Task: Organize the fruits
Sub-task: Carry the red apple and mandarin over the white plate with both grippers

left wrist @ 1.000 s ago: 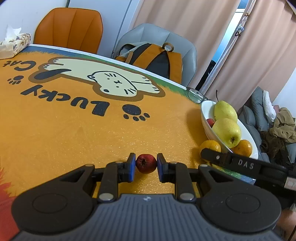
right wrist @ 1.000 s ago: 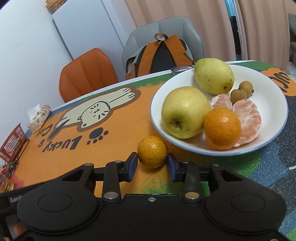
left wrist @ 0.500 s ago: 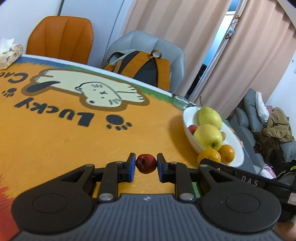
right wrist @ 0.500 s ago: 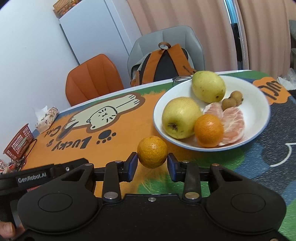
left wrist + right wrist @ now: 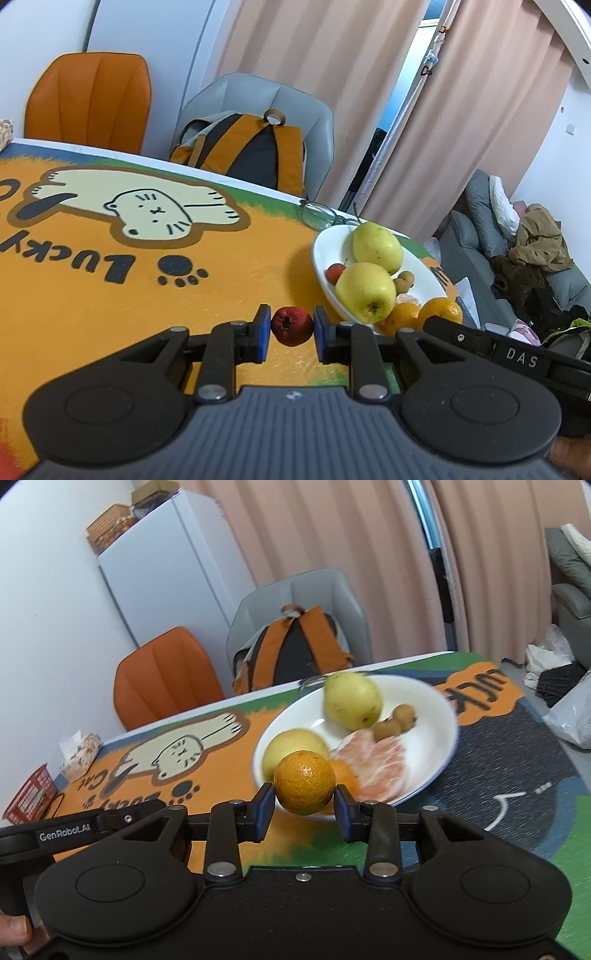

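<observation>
Orange (image 5: 305, 782) is pinched in the right tongs (image 5: 305, 808) above the plate (image 5: 436, 716) rim; small red fruit (image 5: 291, 325) pinched in the left tongs (image 5: 291, 334) over the table (image 5: 110, 314). Risks: orange knocked against the plated apple (image 5: 291, 746) (plate crowded), round fruit rolled off if released high.

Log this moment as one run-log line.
left gripper: shut on small red fruit | right gripper: shut on orange | white plate: holds other fruit

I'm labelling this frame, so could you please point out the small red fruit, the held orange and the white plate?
small red fruit (image 5: 291, 325), left wrist view, front face.
held orange (image 5: 305, 782), right wrist view, centre of peel.
white plate (image 5: 437, 718), right wrist view, bare inner wall.
</observation>
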{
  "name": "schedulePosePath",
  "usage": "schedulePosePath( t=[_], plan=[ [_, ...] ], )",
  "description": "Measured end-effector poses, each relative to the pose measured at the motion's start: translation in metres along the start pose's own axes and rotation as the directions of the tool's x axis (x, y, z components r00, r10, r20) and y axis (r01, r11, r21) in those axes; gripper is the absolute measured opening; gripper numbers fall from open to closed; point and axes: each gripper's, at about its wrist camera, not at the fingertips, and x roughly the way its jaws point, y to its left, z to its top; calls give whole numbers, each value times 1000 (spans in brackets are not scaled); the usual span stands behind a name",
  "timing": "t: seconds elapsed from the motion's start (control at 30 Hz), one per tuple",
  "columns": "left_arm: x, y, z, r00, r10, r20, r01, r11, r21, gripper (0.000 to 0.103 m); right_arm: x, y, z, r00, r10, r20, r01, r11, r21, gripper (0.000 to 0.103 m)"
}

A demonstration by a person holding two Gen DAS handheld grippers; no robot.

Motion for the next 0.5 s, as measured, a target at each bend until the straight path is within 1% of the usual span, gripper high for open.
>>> schedulePosePath(
  t=[0.5],
  plan=[
    [13, -27, 8, 1000, -13, -1, 13, 999, 32, 23, 0, -39, 14, 997, -70, 17, 70, 997, 12, 36]
  ],
)
